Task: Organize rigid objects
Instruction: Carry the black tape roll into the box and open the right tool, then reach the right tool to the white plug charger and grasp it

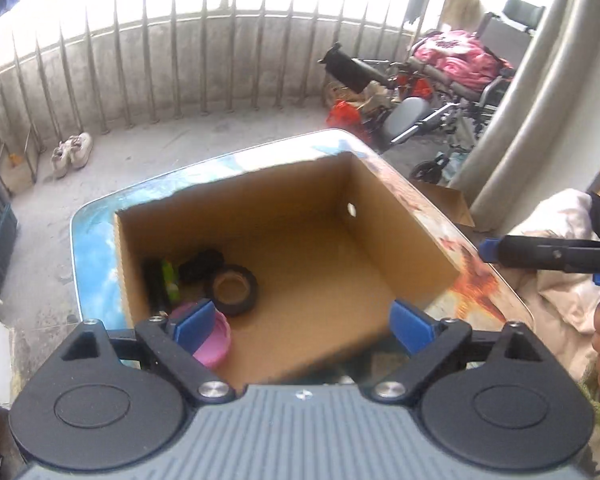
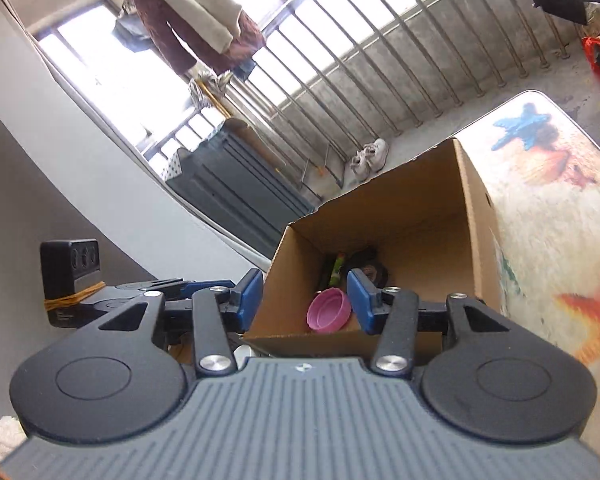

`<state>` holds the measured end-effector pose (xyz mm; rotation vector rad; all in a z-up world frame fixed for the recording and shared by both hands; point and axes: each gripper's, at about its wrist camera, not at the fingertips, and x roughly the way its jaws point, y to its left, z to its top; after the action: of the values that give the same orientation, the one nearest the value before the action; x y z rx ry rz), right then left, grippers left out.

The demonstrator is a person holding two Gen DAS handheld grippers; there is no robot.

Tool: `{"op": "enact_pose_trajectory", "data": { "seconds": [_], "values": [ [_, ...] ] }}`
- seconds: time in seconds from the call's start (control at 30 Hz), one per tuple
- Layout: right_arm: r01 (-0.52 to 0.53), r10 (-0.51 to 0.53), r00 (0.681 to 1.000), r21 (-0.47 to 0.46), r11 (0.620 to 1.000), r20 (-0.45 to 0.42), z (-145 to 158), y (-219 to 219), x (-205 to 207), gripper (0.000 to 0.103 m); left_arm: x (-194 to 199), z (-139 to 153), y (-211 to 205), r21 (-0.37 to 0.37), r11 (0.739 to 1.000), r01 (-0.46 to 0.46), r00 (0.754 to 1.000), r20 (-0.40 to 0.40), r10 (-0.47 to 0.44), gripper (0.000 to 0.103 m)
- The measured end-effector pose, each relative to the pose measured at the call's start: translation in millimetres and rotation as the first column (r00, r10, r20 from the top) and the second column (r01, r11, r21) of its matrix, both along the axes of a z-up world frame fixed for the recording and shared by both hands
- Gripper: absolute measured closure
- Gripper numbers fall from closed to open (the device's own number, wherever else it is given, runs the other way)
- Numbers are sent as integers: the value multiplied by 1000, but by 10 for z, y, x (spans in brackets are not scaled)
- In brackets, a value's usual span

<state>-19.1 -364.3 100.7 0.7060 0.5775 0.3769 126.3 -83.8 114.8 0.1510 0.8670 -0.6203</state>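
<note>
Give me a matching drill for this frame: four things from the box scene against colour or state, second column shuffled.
Things:
1. lid
2. tape roll
3. cardboard box
4. left gripper

Colour or state:
A. brown, top open, standing on the table
B. fingers wide apart, nothing between them
C. pink, lying at the box's near corner
D. black, lying flat on the box floor

Pairs: 1-C, 2-D, 3-A, 4-B
</note>
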Motion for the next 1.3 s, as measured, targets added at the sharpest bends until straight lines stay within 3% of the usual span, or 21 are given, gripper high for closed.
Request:
{"op": "enact_pose_trajectory", "data": {
  "seconds": [0.17,0.37,0.63,1.03,1.3],
  "values": [
    [155,-153,986,29,987,-61,-574,-23,-653,56,-505,-435,-133,-25,998,62,998,-16,-63,8],
    [172,-167,969,11,985,-179,-1198,154,-519,56,-759,-1043,-413,-31,994,101,994,-40,-103,10],
    [108,-118,968,-60,992,-221,-1313,193,-11,66,-988,-1345,-915,126,982,138,981,120,-153,19],
    [5,-26,961,-77,997,-276,-1412,301,339,76,-892,-1483,-1103,216,970,114,979,139,-146,19],
    [-2,-21,955,-75,997,-296,-1454,353,406,76,-807,-1510,-1142,203,973,112,980,138,-142,17]
  ]
}}
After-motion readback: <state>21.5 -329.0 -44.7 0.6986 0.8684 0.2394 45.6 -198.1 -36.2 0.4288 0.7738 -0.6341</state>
